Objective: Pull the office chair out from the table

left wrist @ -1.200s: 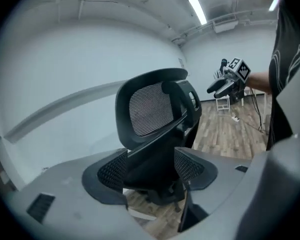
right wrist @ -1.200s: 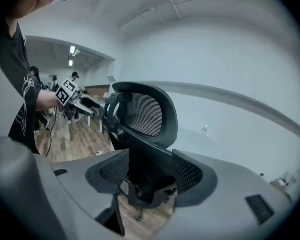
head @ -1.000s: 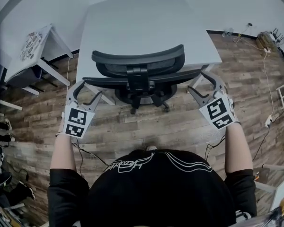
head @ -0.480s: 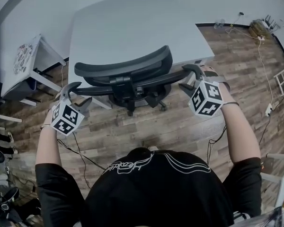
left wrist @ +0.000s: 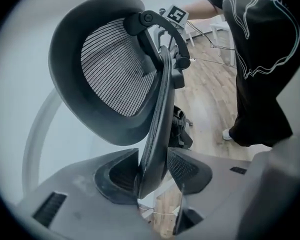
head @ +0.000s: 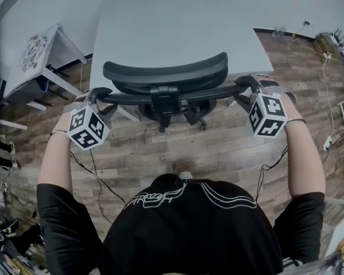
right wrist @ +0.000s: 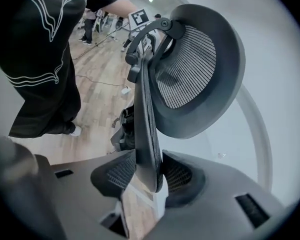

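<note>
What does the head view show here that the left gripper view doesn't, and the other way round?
Head view only: the white side table and the person's left forearm. Left gripper view only: the left gripper up close, its jaws having just been closing, pads pressed on the backrest edge. Both: the mesh headrest, the person's black shirt and the wood floor.

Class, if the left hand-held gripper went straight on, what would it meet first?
The office chair's backrest edge: the jaws of the left hand-held gripper have just been closing on it.
</note>
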The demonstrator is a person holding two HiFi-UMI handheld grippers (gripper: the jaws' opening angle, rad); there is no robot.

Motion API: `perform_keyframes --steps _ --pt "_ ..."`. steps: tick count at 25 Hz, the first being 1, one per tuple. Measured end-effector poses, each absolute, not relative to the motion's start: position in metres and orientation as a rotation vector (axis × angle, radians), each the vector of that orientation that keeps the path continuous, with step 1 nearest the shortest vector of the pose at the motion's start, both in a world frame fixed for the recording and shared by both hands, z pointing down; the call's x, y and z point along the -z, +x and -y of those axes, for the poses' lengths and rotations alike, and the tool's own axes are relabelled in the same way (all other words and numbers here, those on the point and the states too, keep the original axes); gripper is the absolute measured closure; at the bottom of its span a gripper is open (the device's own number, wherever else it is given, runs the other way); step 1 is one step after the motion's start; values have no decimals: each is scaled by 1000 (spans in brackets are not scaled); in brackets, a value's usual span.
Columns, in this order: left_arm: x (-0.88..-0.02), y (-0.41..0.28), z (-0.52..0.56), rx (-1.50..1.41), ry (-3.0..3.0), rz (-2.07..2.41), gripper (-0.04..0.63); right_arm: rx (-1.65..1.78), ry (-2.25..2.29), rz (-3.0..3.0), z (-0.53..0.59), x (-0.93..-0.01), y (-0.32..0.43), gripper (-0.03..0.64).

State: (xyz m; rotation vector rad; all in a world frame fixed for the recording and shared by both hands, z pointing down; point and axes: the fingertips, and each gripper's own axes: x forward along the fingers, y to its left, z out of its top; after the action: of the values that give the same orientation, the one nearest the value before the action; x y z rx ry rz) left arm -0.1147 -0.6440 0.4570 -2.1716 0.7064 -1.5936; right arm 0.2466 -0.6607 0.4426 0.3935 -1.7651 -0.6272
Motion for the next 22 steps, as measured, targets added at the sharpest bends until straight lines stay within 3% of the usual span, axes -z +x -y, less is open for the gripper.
perform_keyframes --steps 15,22 --pt "-467 -117 644 1883 -2051 -531 454 503 287 1699 660 -446 247 446" --pt "-466 -117 643 1861 -2068 -575 454 472 379 1713 660 -445 247 440"
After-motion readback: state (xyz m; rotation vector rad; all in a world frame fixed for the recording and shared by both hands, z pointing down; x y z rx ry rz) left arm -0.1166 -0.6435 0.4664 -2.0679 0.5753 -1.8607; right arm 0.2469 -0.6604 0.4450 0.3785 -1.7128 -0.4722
